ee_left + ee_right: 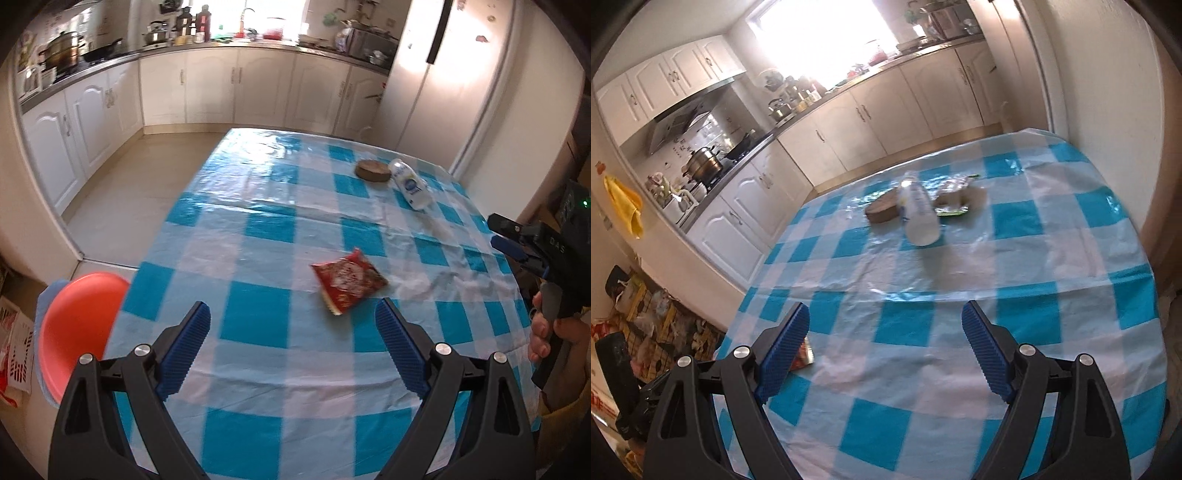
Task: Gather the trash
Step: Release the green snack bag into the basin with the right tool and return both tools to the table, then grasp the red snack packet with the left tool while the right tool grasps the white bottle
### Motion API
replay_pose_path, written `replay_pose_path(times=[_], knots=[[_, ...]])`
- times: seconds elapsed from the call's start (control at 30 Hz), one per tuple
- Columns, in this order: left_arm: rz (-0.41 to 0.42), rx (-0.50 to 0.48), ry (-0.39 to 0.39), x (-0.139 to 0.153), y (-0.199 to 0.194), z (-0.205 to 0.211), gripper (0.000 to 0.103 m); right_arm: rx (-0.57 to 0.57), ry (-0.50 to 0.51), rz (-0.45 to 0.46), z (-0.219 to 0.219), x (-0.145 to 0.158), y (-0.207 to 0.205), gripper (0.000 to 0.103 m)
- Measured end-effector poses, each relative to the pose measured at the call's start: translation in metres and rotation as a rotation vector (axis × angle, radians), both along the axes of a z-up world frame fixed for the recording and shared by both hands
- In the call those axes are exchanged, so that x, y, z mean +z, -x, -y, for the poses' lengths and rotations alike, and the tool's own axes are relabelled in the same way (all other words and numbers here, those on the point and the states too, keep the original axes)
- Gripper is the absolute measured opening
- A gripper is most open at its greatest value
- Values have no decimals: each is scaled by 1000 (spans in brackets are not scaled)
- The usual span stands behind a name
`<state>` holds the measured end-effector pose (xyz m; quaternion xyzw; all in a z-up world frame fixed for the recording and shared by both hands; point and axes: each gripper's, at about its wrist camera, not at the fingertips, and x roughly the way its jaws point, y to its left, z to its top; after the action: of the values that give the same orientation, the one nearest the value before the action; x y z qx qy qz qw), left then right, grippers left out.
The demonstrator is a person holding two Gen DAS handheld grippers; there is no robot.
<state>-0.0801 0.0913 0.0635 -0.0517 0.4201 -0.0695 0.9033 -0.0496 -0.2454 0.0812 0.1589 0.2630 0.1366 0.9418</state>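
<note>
We're in a kitchen with white cabinets (236,85) along the far walls, pots on the stove at far left, and a big white fridge (461,74) at far right. The desk (258,236) wears a shiny blue-and-white checkered cloth. Our left gripper (293,334) hovers over its near edge with jaws spread wide, nothing in them. A red snack wrapper (349,280) lies flat just beyond it. Farther back, a plastic bottle (410,182) lies on its side beside a round brown disc (373,170). Our right gripper (884,332) is spread too, empty, over the cloth. A red bowl (79,325) sits off the desk's near left corner.
</note>
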Motion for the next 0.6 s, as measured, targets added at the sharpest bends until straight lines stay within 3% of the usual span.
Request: replay_pose_path(times=[0.27,0.6], knots=[[4,-52,4,3,-34,29,91,-19,-20,-7,21,-5,-20,84],[10,-86,-9,4,-84,60,91,-44,-18,-3,40,-3,-75,84]])
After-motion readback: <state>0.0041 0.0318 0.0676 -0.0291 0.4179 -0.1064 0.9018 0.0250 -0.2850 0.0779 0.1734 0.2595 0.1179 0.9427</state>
